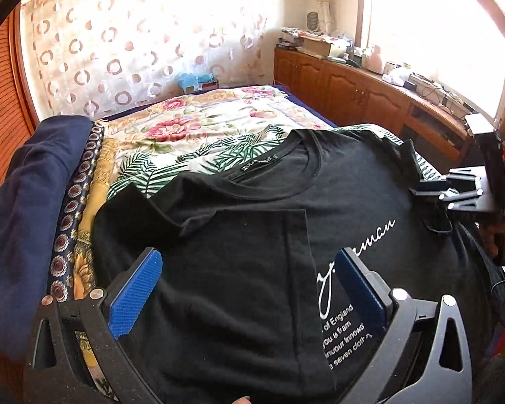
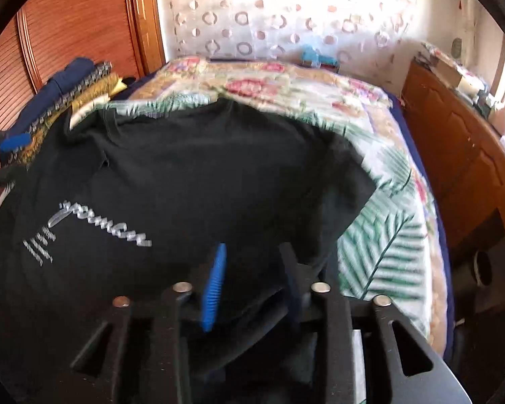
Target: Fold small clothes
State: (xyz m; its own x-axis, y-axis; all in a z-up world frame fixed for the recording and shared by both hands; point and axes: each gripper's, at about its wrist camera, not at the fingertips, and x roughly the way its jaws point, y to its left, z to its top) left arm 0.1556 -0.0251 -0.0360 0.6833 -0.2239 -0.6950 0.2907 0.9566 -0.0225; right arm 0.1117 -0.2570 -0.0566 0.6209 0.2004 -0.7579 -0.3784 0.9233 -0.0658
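Note:
A black T-shirt (image 1: 353, 181) with white lettering lies on the bed, its left side folded over the chest. My left gripper (image 1: 249, 289) hovers open over the folded part, blue pads wide apart, holding nothing. My right gripper (image 2: 252, 276) is shut on the T-shirt's right edge (image 2: 252, 303); black cloth is bunched between its fingers. It also shows in the left wrist view (image 1: 431, 198) at the shirt's right sleeve. The right wrist view is blurred by motion.
The bed carries a floral quilt (image 1: 192, 124) and a palm-leaf sheet (image 2: 380, 245). Dark blue folded bedding (image 1: 33, 202) lies at the left. A wooden cabinet (image 1: 353, 87) with clutter runs along the right under the window. A wooden wardrobe (image 2: 67, 33) stands at the left.

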